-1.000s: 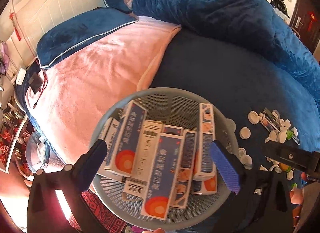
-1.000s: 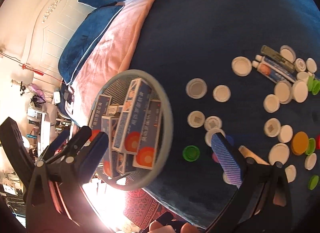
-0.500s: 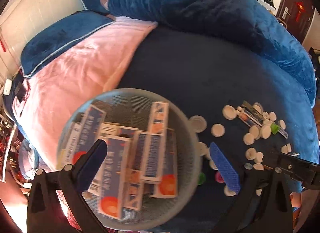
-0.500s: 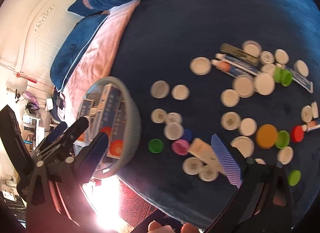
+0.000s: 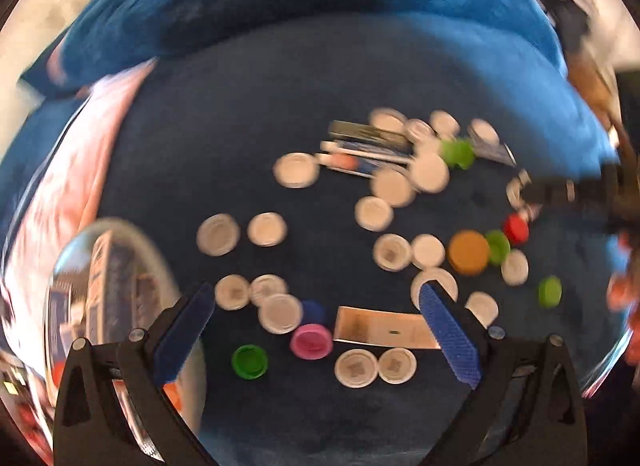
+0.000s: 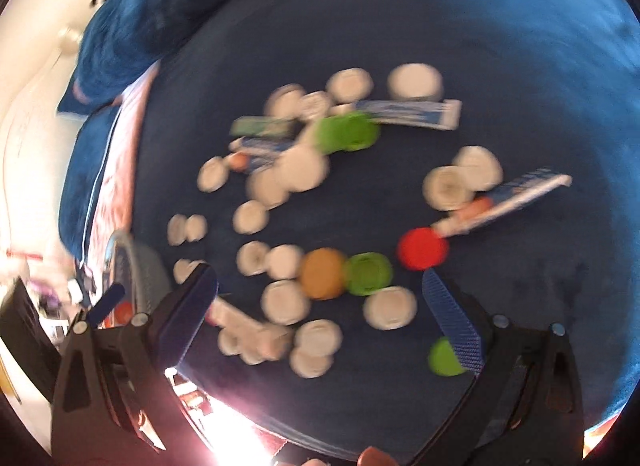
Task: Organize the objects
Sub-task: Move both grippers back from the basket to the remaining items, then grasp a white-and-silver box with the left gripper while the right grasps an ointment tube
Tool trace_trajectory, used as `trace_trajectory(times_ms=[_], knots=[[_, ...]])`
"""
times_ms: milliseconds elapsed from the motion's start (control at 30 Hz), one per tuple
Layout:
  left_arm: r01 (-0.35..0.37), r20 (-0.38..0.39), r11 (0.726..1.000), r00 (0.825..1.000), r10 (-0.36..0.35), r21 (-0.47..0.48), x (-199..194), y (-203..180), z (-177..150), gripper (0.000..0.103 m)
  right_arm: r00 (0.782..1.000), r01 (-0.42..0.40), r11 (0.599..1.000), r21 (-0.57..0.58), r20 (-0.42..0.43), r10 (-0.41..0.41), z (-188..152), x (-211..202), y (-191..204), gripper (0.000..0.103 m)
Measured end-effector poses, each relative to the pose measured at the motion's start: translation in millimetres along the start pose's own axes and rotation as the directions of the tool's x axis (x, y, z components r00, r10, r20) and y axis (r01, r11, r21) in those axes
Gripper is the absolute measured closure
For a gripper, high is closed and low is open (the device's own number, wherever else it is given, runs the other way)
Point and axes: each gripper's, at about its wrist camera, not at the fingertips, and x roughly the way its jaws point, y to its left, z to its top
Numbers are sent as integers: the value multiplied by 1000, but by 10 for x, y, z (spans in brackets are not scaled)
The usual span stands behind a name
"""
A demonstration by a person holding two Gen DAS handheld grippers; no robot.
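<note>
Both views motion-blurred; cap print unreadable. Basket (image 5: 120, 286) cut off at 8 o'clock behind left gripper (image 5: 316, 306), w/ blue-white boxes (image 5: 100, 274) inside. Caps (image 5: 400, 185) mostly white, some green/orange/red/pink, plus tubes (image 5: 368, 153), strewn on blue blanket (image 5: 320, 65) center to 3 o'clock. Left gripper jaws apart, empty; right gripper (image 6: 320, 294) same.

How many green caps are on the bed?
4 green caps for sure: one by the pink cap, one touching the orange cap, one alone at the right, one by the tubes. That last blurry one may be two.
</note>
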Motion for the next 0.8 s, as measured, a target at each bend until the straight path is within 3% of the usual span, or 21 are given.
trace_trajectory(times_ms=[100, 233, 300, 367, 433, 500, 633, 667, 800], knots=[[6, -8, 999, 1000, -6, 53, 57, -100, 3, 1, 995, 92, 988, 121, 36, -97, 80, 4, -374, 0], [25, -21, 998, 999, -24, 64, 123, -107, 11, 1, 987, 143, 957, 253, 42, -158, 220, 108, -725, 1], [20, -28, 997, 999, -18, 76, 146, -123, 9, 1, 977, 195, 948, 253, 37, -211, 284, 181, -749, 12], [4, -33, 995, 999, -1, 100, 177, -154, 5, 1, 958, 270, 935, 231, 37, -286, 312, 233, -723, 33], [-3, -36, 993, 999, 7, 118, 202, -177, 0, 1, 940, 324, 919, 226, 30, -339, 320, 281, -712, 44], [1, -38, 992, 999, 4, 125, 212, -186, -7, 1, 934, 339, 914, 225, 34, -355, 330, 296, -706, 49], [3, -39, 991, 999, 2, 137, 227, -187, -19, 1, 938, 328, 928, 179, 56, -342, 378, 333, -682, 51], [1, -39, 990, 999, 4, 144, 230, -190, -26, 1, 935, 335, 928, 161, 66, -348, 368, 311, -672, 65], [-1, -27, 983, 1000, 6, 183, 197, -189, -50, 1, 962, 256, 957, 140, 60, -266, 338, 220, -699, 79]])
